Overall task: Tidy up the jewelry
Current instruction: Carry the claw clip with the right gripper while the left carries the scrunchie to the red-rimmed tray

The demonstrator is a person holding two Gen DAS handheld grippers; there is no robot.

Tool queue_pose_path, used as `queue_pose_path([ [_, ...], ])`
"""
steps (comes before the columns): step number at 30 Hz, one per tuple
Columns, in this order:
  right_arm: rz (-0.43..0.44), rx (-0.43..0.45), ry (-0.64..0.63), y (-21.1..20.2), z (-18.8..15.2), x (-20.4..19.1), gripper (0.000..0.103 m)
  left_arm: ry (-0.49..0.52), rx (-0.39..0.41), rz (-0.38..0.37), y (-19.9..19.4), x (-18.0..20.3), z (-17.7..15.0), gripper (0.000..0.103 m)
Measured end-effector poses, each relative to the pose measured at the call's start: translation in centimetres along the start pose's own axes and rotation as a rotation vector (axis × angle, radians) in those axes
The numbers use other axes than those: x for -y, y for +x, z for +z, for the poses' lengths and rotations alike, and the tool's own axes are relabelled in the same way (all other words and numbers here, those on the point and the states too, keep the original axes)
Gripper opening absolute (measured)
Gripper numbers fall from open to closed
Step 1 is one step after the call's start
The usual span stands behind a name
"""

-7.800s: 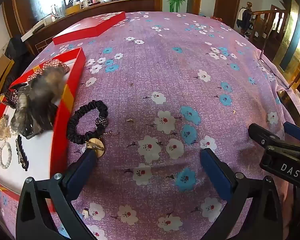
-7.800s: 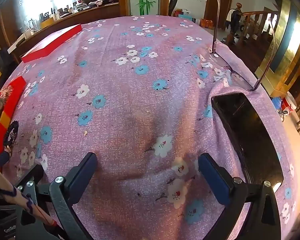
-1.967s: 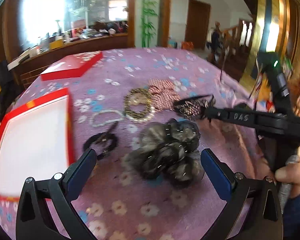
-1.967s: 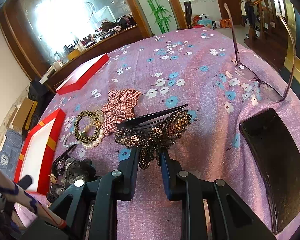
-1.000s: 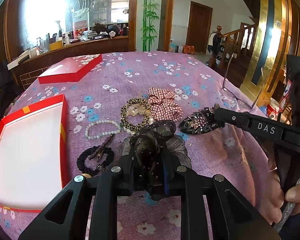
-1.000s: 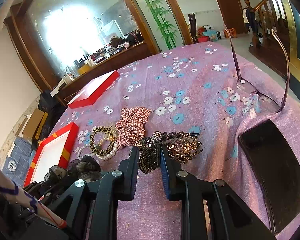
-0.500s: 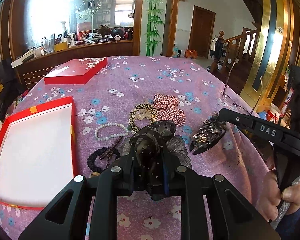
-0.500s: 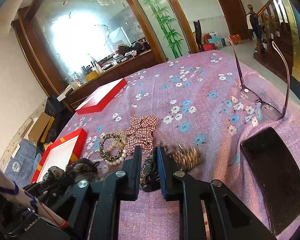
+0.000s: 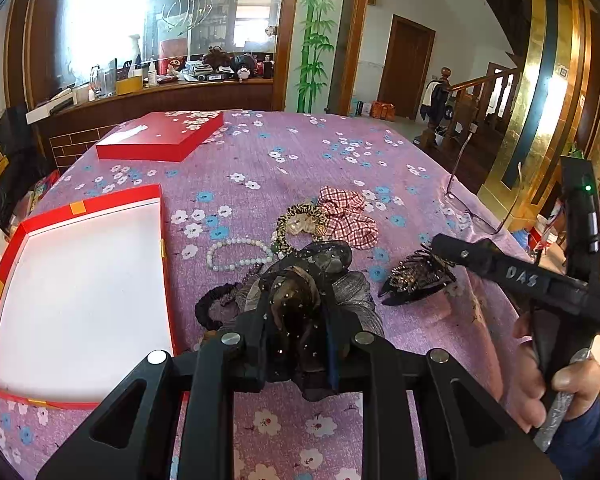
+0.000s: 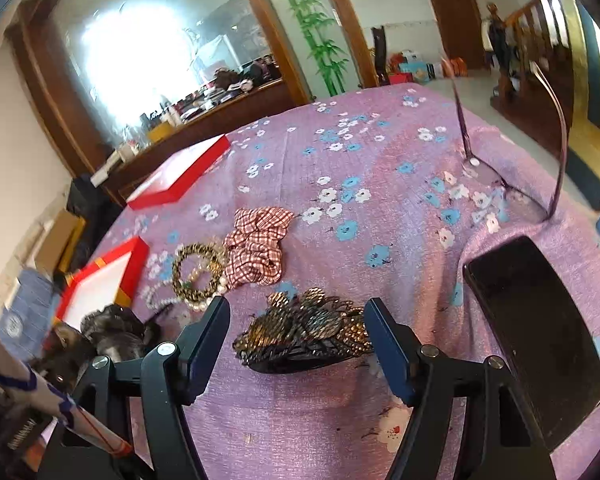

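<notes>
Two claws, left to right: left claw [image 9: 296,344] clamped on bow clip [image 9: 300,292], lifted clear, box [image 9: 160,216] to its left, likely destination. Right claw [image 10: 296,340] jaws just opened; beaded clip [image 10: 304,332] lies loose between them, apparently set aside for sorting.

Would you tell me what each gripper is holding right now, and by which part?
The left gripper pinches the dark gauzy hair bow at its bunched middle. The right gripper, jaws just opened, holds nothing; the rhinestone hair clip lies between them.
</notes>
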State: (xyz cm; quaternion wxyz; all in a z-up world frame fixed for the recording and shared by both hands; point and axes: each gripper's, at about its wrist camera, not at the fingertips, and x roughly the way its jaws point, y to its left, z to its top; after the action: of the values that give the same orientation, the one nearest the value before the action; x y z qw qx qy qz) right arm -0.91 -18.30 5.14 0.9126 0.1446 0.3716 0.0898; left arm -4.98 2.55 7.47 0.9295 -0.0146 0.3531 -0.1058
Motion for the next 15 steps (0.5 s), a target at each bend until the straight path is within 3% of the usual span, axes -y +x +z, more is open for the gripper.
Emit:
queue_pose_path([
  [2, -0.042, -0.01, -0.059, 0.6, -0.3, -0.9, 0.07, 0.0, -0.001, 0.0, -0.1, 0.0, -0.1, 0.021],
  [3, -0.075, -0.027, -0.09, 1.2, -0.5, -1.3, 0.054, 0.001, -0.003, -0.001, -0.1, 0.0, -0.2, 0.021],
  [5, -0.099, -0.052, -0.106, 1.9, -0.9, -1.4, 0.051, 0.001, -0.006, -0.001, -0.1, 0.1, -0.3, 0.021],
  [8, -0.105, -0.019, -0.111, 1.4, -0.9, -1.3, 0.039, 0.0, -0.008, 0.001, -0.2, 0.1, -0.4, 0.021],
  [11, -0.097, 0.01, -0.103, 0.7, -0.7, -1.1, 0.017, -0.004, -0.01, 0.004, -0.1, 0.0, -0.4, 0.021],
  [15, -0.094, 0.004, -0.098, 0.3, -0.8, -1.3, 0.013, -0.01, -0.002, 0.006, -0.4, -0.2, -0.1, 0.021],
])
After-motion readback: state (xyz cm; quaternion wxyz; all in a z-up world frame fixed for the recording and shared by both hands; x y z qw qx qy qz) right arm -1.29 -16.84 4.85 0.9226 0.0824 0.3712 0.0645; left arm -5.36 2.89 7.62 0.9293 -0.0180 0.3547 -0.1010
